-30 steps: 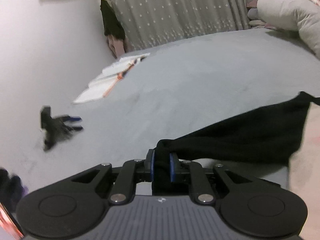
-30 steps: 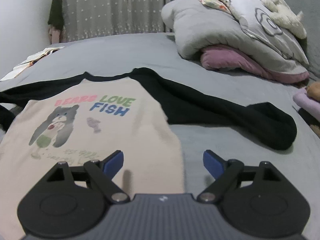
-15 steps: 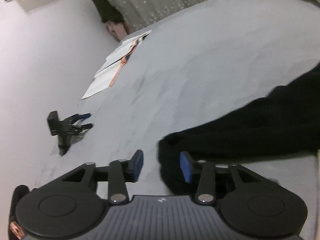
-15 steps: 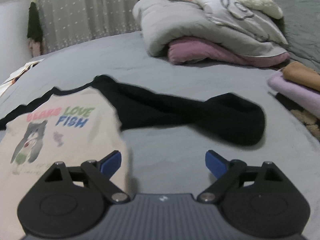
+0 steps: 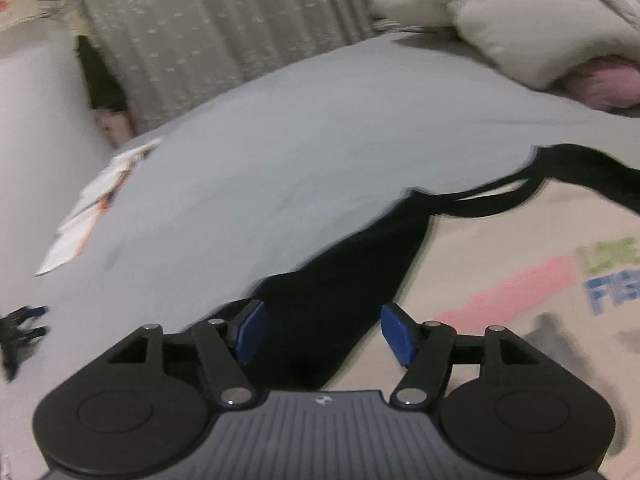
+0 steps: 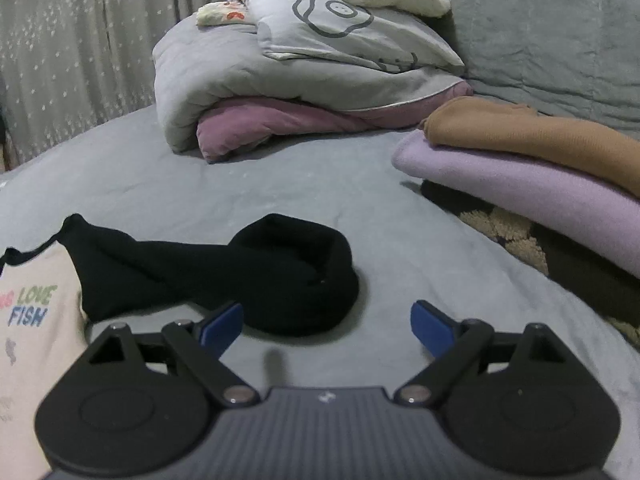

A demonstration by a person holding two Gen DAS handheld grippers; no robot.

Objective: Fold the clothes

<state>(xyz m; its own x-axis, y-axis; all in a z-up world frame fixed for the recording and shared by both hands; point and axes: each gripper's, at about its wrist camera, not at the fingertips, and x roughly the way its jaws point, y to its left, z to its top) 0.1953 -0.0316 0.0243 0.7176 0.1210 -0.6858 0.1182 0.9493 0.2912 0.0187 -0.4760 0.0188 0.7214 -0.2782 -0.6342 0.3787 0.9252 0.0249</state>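
So the whole thing is on a bed with a plain grey sheet [image 6: 280,184], with a grey dotted curtain [image 5: 224,36] along the far side. Piled at the back is a rolled grey duvet [image 6: 224,80] with a pink layer under it and a pillow [image 6: 340,28] on top. Off to the right sits a folded stack, brown top [image 6: 532,136] over a lilac one [image 6: 512,184]. Some loose papers [image 5: 92,216] lie at the far left edge, pretty blurry, could be an open book.

The shirt [image 5: 520,280] lies flat on the sheet: cream body, black sleeves, bear print with "LOVE FISH" lettering. One black sleeve [image 6: 280,272] is bunched up beside the body.

Left gripper [image 5: 320,332] has its fingers spreading apart, hovering over the other black sleeve [image 5: 344,292], not pinching it. Right gripper [image 6: 326,324] is wide but easing inward, nothing between its pads, just before the bunched cuff.
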